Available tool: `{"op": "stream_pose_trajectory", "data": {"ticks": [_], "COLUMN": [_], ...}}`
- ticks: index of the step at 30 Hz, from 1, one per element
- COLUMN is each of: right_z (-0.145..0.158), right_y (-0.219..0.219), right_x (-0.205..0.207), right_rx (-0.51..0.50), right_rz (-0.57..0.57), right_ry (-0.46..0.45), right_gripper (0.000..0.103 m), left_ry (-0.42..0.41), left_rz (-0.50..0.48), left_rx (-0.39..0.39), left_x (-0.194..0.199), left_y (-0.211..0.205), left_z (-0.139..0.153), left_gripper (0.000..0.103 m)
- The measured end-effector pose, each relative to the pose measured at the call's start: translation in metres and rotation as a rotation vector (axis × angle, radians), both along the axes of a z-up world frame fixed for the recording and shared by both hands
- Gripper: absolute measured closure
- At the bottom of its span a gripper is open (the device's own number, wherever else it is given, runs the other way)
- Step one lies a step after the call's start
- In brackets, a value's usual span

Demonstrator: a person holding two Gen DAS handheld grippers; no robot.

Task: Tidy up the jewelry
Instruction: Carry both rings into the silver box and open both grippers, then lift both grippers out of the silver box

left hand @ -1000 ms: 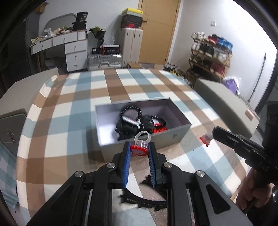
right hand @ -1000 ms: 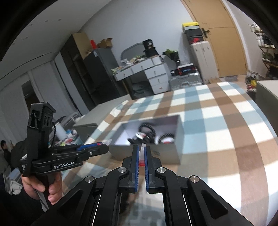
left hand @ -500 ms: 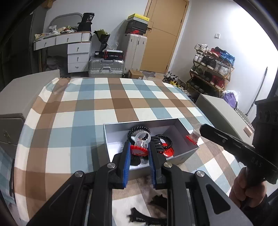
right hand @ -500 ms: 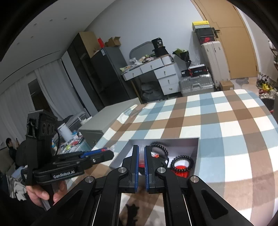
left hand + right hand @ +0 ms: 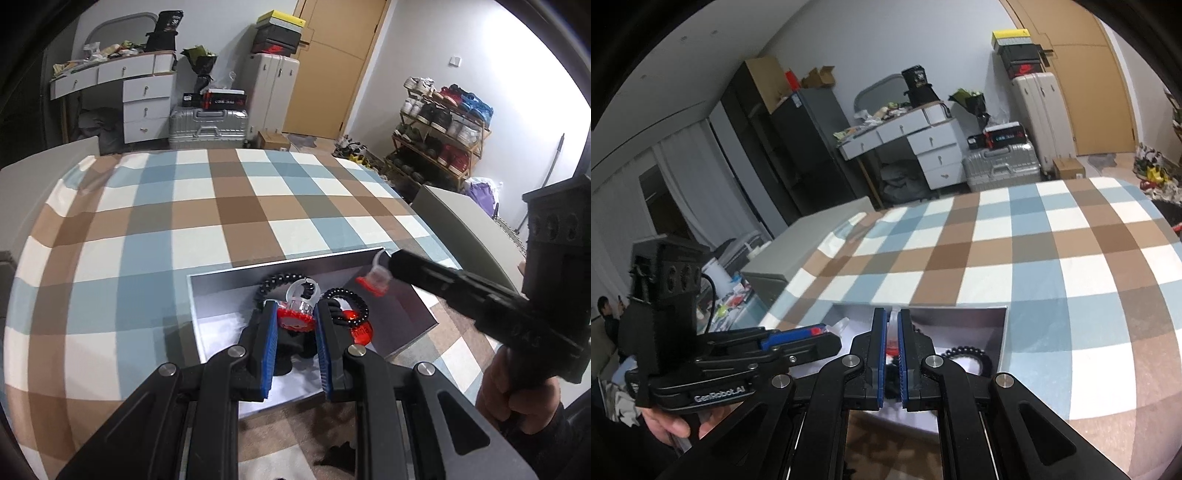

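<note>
A red ring [image 5: 295, 317] is clamped by the left gripper [image 5: 295, 328] above the box [image 5: 207, 332], over black bracelets [image 5: 347, 306] inside. Another ring [image 5: 892, 343] is pinched by the right gripper [image 5: 892, 354] over the box's far corner. Checked cloth [image 5: 184, 221] lies under the box.

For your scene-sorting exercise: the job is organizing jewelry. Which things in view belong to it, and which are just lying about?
Job:
left gripper, holding a red ring
right gripper, holding another red ring
grey box
black bracelets in it

Lying about:
suitcase
shoe rack
desk
door
</note>
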State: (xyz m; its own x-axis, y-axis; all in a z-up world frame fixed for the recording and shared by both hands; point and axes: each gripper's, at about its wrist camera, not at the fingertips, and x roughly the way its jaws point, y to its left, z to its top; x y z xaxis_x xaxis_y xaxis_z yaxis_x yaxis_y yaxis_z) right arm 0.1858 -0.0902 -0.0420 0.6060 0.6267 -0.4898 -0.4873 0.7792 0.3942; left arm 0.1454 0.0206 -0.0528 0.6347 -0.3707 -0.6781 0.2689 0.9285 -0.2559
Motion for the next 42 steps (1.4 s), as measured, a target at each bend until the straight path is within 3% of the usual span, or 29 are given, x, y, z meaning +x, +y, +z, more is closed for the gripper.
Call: {"op": "stream_pose_trajectory", "data": {"ticks": [15, 16, 17, 19, 23, 27, 31, 38, 42], "right_z": [-0.006, -0.005, -0.005, -0.004, -0.003, 0.002, 0.007, 0.003, -0.005], "right_y": [0.0, 0.0, 0.0, -0.003, -0.013, -0.022, -0.029, -0.022, -0.014], "right_x": [0.004, 0.003, 0.002, -0.001, -0.01, -0.024, -0.04, -0.071, -0.089], "right_rx": [0.01, 0.01, 0.0, -0.013, 0.01, 0.007, 0.01, -0.031, -0.054], "right_rz": [0.007, 0.005, -0.003, -0.023, -0.038, -0.075, -0.098, -0.061, -0.014], "right_ry": [0.013, 0.009, 0.004, -0.008, -0.017, -0.049, -0.074, -0.097, -0.082], "right_gripper": [0.095, 0.09, 0.085, 0.076, 0.074, 0.051, 0.029, 0.023, 0.022], "left_ry": [0.011, 0.013, 0.019, 0.028, 0.018, -0.008, -0.038, -0.036, -0.032], "left_rz": [-0.021, -0.022, -0.019, -0.011, 0.013, 0.038, 0.075, 0.135, 0.174], "left_rx": [0.006, 0.007, 0.012, 0.006, 0.007, 0.026, 0.044, 0.054, 0.07], "left_x": [0.011, 0.011, 0.011, 0.011, 0.004, -0.004, -0.017, -0.029, -0.04], "left_y": [-0.007, -0.008, -0.007, -0.006, -0.003, -0.002, 0.0, 0.007, 0.013], "left_z": [-0.003, -0.003, -0.003, -0.004, 0.001, 0.005, 0.007, 0.004, 0.001], "left_gripper": [0.086, 0.079, 0.062, 0.043, 0.042, 0.041, 0.032, 0.03, 0.024]}}
